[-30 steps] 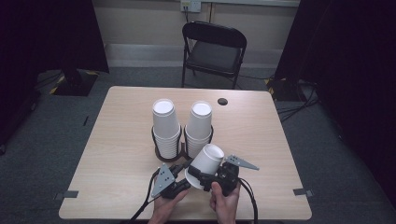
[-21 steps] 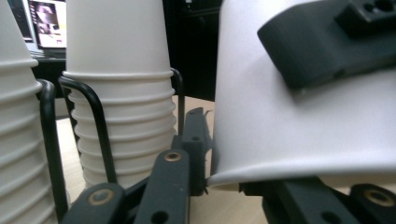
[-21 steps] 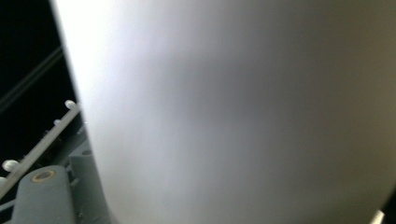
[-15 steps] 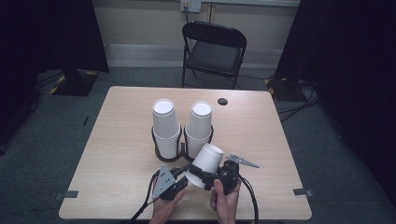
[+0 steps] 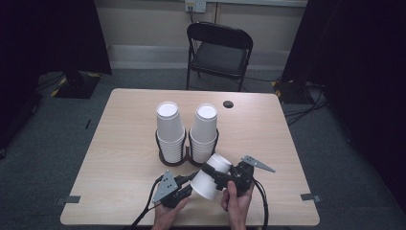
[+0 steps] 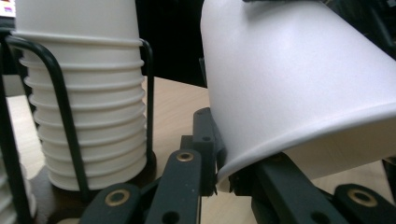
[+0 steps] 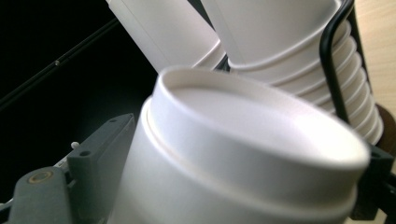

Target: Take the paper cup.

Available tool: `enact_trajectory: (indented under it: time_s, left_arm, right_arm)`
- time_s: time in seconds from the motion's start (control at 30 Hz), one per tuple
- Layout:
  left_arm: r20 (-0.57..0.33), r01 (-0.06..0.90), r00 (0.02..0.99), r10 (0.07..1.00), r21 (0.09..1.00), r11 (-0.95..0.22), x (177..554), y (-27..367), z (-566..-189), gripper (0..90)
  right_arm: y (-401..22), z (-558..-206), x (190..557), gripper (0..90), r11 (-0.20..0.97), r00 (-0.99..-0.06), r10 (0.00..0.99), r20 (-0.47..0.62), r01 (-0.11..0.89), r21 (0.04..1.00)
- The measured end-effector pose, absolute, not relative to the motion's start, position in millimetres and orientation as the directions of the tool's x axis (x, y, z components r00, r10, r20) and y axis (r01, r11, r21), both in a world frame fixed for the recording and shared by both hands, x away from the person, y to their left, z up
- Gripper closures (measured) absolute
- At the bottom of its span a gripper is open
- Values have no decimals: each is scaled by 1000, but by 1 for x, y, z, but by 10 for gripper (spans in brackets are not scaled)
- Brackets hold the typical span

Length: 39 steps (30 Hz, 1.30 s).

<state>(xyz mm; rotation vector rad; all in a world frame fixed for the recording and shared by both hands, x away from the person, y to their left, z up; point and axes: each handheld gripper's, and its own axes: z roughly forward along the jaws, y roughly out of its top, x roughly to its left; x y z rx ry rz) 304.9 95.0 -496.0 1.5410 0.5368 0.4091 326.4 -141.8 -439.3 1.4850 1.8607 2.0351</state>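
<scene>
A white paper cup (image 5: 207, 184) lies tilted between my two grippers near the table's front edge, its base toward the stacks. My right gripper (image 5: 215, 171) is shut on the cup's body; in the right gripper view the cup's base (image 7: 252, 140) sits between the jaws. My left gripper (image 5: 190, 188) is shut on the cup's rim; in the left gripper view the pads (image 6: 212, 163) pinch the rim's edge of the cup (image 6: 299, 93). Two stacks of upturned white cups (image 5: 170, 129) (image 5: 204, 132) stand in a black wire holder (image 5: 165, 158) just behind.
The wooden table (image 5: 119, 143) has bare room to the left and right of the holder. A small dark round spot (image 5: 228, 104) lies at the back of the table. A black folding chair (image 5: 218, 48) stands beyond the far edge. Cables trail from both grippers.
The cup has dipped slightly toward the front edge with the right gripper. The left gripper has stayed at the cup's rim.
</scene>
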Motion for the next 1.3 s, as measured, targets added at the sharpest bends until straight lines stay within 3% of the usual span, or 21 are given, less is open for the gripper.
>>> enact_trajectory:
  time_s: [0.23, 0.33, 0.73, 1.3]
  left_arm:
    - [-66, 120, 827, 559, 991, -60, 306, 106, -490, 843]
    - [-25, 107, 822, 569, 988, -111, 308, 113, -486, 843]
    - [-24, 161, 820, 572, 969, -189, 317, 135, -475, 843]
    - [-86, 268, 829, 553, 928, -258, 329, 141, -451, 841]
  right_arm:
    - [-150, -434, 328, 133, -299, -552, 605, 575, 512, 806]
    - [-153, -432, 328, 133, -282, -555, 620, 554, 502, 818]
    - [-161, -424, 316, 134, -170, -606, 707, 364, 355, 919]
    - [-164, -444, 297, 130, -27, -688, 694, 215, 273, 962]
